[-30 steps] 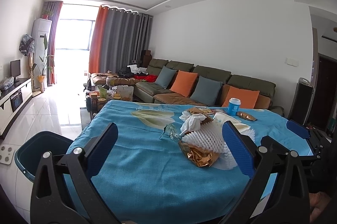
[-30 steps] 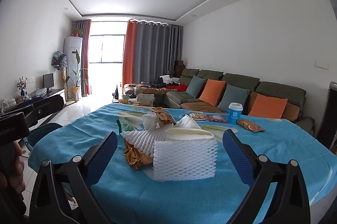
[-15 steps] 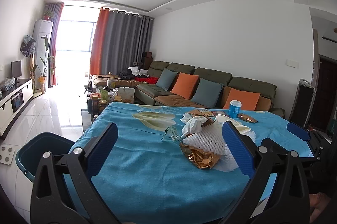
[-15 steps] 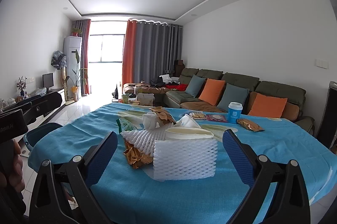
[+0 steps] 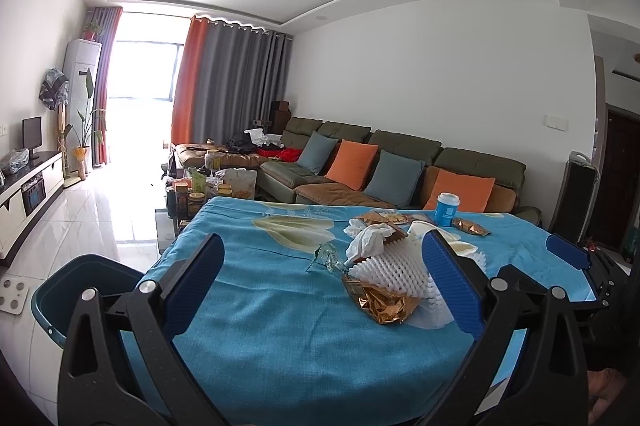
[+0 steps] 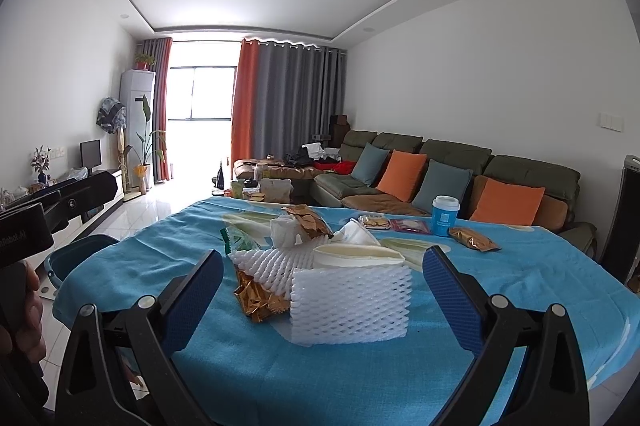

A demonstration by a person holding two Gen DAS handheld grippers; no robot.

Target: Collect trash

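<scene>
A heap of trash lies on the blue tablecloth (image 5: 260,310): white foam netting (image 6: 352,300), a crumpled gold wrapper (image 6: 258,300), white tissue (image 5: 368,240), a clear green-edged wrapper (image 5: 328,258). Farther back stand a blue paper cup (image 6: 444,216) and a gold snack packet (image 6: 474,244). My left gripper (image 5: 324,286) is open above the near table edge, with the heap to its right. My right gripper (image 6: 324,300) is open, and the foam netting sits just beyond its fingers. A teal bin (image 5: 86,290) stands on the floor left of the table.
A green sofa (image 6: 460,169) with orange and blue cushions runs along the right wall behind the table. A cluttered coffee table (image 5: 212,187) stands beyond the table's far end. White tiled floor (image 5: 80,214) stretches left toward the window. A hand (image 6: 20,322) holds the other gripper at left.
Both views tilted slightly; the left gripper rose a little, so the table sits lower in view. Nothing was gripped or moved.
</scene>
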